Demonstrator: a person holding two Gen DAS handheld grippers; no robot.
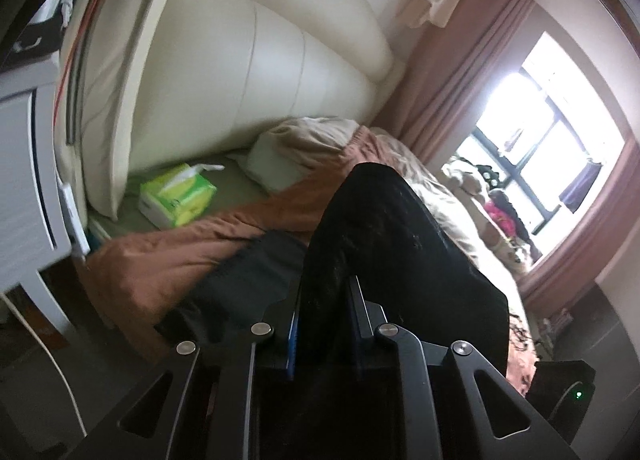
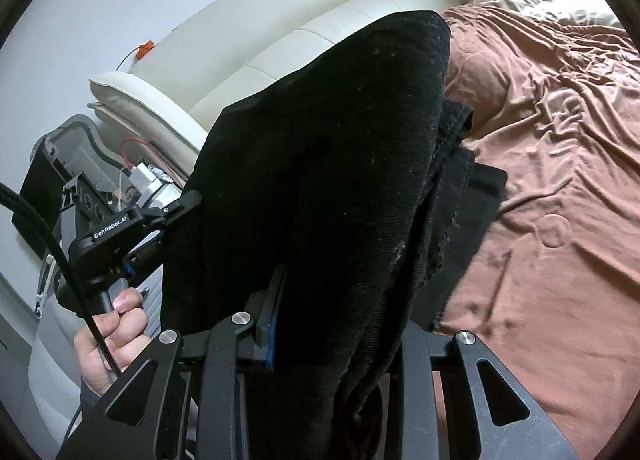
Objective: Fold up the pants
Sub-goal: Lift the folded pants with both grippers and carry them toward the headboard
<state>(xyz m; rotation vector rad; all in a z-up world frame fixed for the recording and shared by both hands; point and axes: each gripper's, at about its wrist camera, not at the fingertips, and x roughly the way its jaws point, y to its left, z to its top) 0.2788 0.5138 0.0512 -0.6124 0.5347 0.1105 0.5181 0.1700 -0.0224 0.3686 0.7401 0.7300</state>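
Both grippers held the black pants above the bed.
The left gripper and right gripper each pinched a fold of cloth, jaws nearly closed.

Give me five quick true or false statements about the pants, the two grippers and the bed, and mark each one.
1. The left gripper is shut on the black pants. True.
2. The right gripper is open and holds nothing. False: black cloth is clamped between its fingers.
3. The pants lie flat on the brown bedspread. False: both grippers hold them up, with a lower part resting on the bed.
4. A green tissue pack sits on the bed near the headboard. True.
5. The headboard is dark wood. False: it is cream and padded.
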